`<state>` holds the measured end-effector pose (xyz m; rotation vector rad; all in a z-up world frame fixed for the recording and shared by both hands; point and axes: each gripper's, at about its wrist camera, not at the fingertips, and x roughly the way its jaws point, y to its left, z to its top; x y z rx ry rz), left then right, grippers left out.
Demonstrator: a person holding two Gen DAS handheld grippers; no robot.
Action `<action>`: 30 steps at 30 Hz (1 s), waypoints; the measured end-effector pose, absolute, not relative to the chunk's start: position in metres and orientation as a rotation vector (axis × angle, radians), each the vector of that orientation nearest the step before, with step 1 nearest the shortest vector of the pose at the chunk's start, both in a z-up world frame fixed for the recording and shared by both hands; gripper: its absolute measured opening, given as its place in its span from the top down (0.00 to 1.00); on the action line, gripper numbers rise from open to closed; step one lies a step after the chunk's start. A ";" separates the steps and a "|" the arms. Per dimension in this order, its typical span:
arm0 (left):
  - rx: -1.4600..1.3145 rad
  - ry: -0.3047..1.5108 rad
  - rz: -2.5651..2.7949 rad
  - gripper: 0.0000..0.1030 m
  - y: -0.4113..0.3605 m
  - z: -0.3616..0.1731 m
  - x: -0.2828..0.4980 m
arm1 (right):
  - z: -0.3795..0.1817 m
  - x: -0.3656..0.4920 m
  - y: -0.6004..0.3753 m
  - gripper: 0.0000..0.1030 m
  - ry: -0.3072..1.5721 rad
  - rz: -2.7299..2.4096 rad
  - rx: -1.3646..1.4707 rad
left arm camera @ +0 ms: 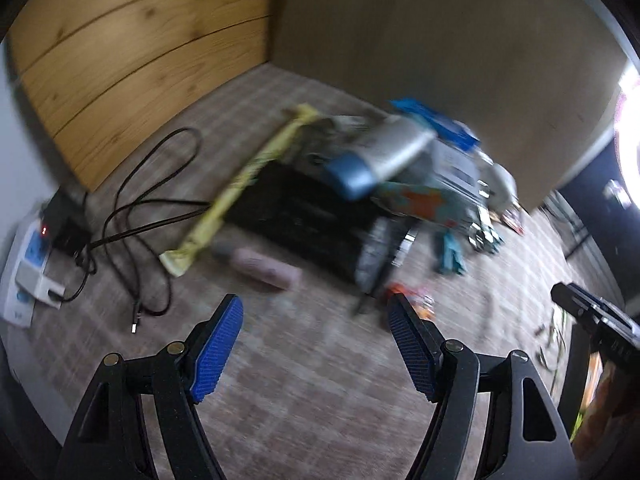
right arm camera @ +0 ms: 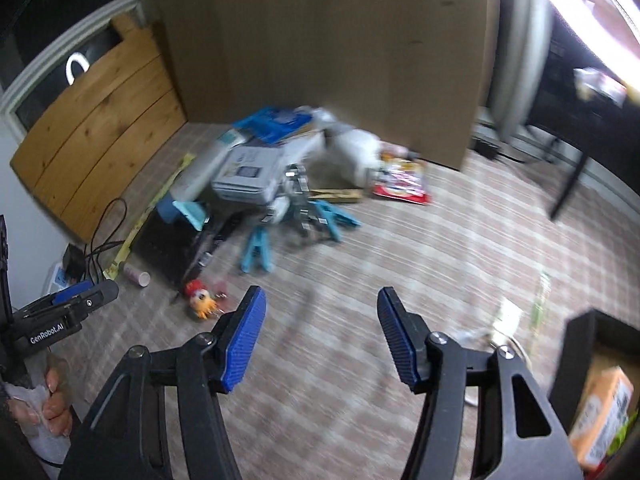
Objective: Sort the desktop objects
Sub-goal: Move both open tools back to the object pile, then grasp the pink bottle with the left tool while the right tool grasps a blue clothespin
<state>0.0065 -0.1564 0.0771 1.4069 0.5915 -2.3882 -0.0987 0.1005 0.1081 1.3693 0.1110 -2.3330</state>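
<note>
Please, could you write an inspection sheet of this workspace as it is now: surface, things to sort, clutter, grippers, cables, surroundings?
Surface: checked cloth, mostly bare in front.
Job's things: blurred pile of boxes and packets by the cardboard; blue clips; pink tube; small red-orange toy.
Clutter: red snack packet; black box at right, holding an orange pack.
Grippers: left gripper open, empty; right gripper open, empty.
Cables: black cable looped, running to a power strip.
Surroundings: wooden board, cardboard sheet.

Only "GenRobot.AI" can be made out, printed in white on the left gripper (right arm camera: 68, 312); everything else is too blurred.
</note>
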 end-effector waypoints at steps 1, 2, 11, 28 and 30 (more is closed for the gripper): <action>1.403 0.615 -2.359 0.30 -0.164 0.073 0.005 | 0.105 -0.102 0.094 0.45 0.122 -2.319 1.375; 1.398 0.634 -2.335 0.30 -0.170 0.070 0.004 | 0.100 -0.107 0.085 0.45 0.136 -2.301 1.383; 1.392 0.754 -2.161 0.30 -0.203 0.042 -0.012 | 0.065 -0.137 0.039 0.46 0.203 -2.212 1.446; 1.410 0.570 -2.075 0.51 -0.191 0.006 -0.024 | 0.030 -0.163 0.014 0.46 0.187 -2.175 1.511; 1.402 0.539 -2.085 0.56 -0.189 0.006 -0.021 | 0.025 -0.162 0.012 0.50 0.199 -2.172 1.521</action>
